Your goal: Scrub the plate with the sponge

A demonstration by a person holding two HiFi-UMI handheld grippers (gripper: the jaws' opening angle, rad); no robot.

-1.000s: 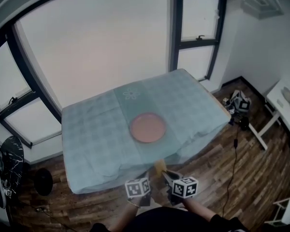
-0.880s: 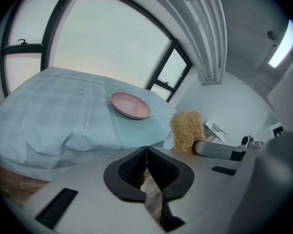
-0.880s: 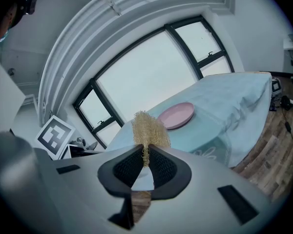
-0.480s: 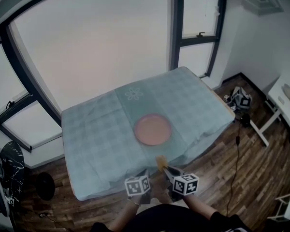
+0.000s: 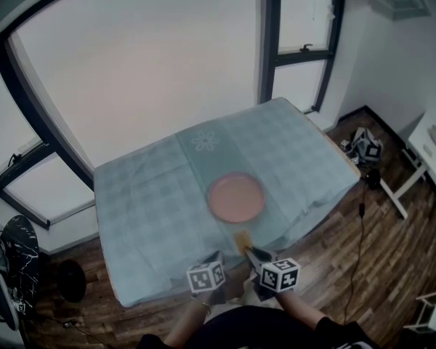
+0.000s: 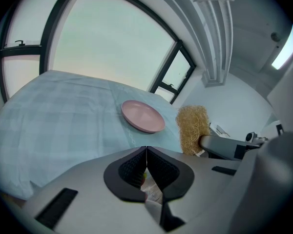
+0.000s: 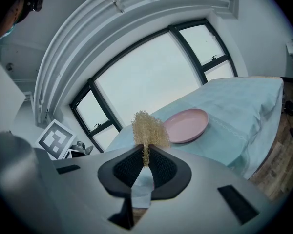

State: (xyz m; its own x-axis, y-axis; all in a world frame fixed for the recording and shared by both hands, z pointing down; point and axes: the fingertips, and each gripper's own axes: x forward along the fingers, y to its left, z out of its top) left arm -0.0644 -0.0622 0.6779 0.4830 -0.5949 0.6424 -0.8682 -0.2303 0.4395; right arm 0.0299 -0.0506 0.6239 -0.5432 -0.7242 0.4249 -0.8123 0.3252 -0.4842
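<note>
Blue-clothed table is carrying one pink plate, lying ahead of both tongs. Right tongs are clamping one straw-coloured sponge; left tongs are sitting closed, empty.

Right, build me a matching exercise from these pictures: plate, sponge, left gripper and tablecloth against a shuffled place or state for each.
Things:
1. plate
2. sponge
3. left gripper
4. tablecloth

Places or states:
A. shut, with nothing in it
B. pale blue, spread under the plate
C. pink, lying flat, nothing touching it
D. clamped in the right gripper

Pairs: 1-C, 2-D, 3-A, 4-B
</note>
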